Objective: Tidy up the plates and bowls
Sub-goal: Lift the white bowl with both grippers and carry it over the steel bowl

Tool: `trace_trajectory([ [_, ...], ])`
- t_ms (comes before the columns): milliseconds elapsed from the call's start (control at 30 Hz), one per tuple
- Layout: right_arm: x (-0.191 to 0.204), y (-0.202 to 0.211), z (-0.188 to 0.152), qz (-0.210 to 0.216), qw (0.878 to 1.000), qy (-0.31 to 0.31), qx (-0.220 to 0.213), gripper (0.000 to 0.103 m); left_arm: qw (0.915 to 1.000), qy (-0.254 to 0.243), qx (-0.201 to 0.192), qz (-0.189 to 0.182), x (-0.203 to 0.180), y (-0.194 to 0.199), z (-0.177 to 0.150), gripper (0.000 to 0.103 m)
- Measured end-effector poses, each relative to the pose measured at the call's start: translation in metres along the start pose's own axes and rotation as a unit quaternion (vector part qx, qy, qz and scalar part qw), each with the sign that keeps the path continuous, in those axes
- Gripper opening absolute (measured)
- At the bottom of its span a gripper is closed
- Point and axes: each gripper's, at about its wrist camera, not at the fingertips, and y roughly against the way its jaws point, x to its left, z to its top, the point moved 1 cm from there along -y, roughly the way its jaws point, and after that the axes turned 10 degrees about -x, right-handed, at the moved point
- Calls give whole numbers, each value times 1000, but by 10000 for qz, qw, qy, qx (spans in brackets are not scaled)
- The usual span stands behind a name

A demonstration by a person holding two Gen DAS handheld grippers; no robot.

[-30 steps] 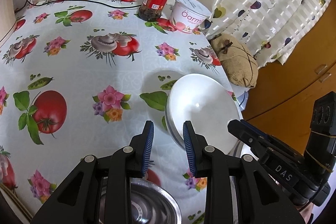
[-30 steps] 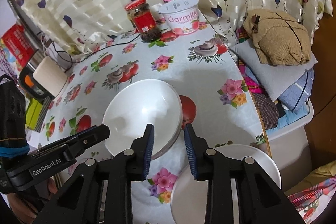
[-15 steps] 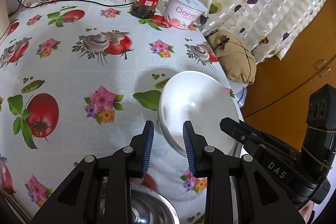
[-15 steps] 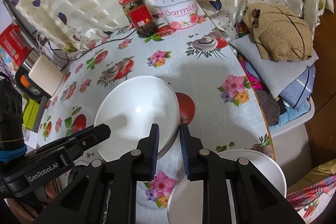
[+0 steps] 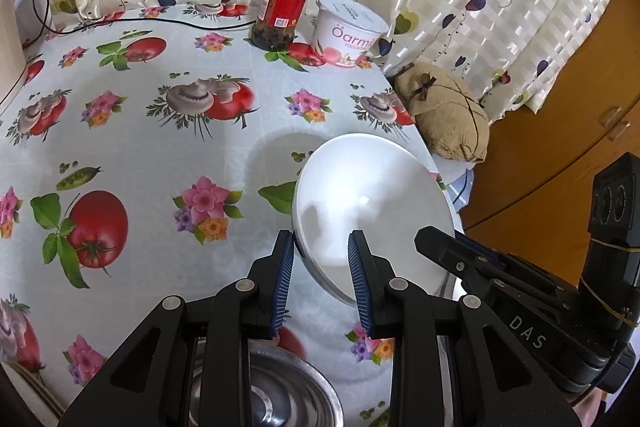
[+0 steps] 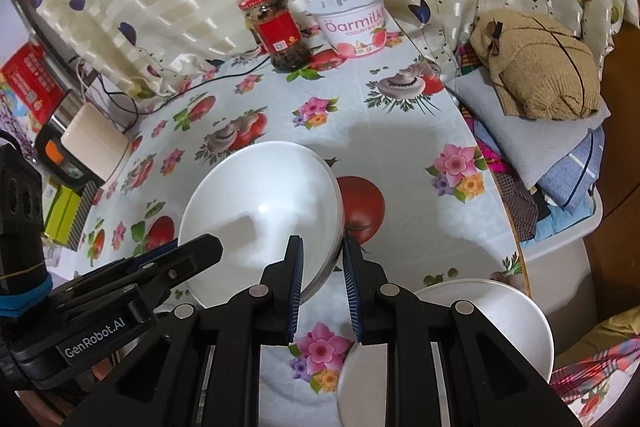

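A white bowl (image 5: 372,195) hangs tilted above the flowered tablecloth (image 5: 160,155), its shadow on the cloth behind it. My left gripper (image 5: 320,255) is shut on its near-left rim, one pad inside and one outside. In the right wrist view the same bowl (image 6: 260,195) has its right rim between the pads of my right gripper (image 6: 323,259), which is shut on it. The right gripper (image 5: 448,255) also shows at the bowl's right edge in the left wrist view. A steel bowl (image 5: 276,395) lies under my left gripper. A second white bowl (image 6: 492,311) sits near the table's right edge.
A red-lidded jar (image 5: 286,7) and a yogurt tub (image 5: 348,35) stand at the back by the curtain, with a black cable (image 5: 160,21) beside them. Past the table's right edge lie a tan cushion (image 6: 540,67) and folded cloth (image 6: 560,163). Boxes (image 6: 60,211) crowd the left.
The right gripper's jaws have narrowed onto the bowl's rim. The left gripper keeps the same hold, and the bowl has barely shifted.
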Motion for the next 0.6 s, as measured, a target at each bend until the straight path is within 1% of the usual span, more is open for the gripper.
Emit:
trace_trajectory([
  [600,25,35,-1,136,9996,137,-200,20,9999,37,-143,1,2,41,-6,30],
])
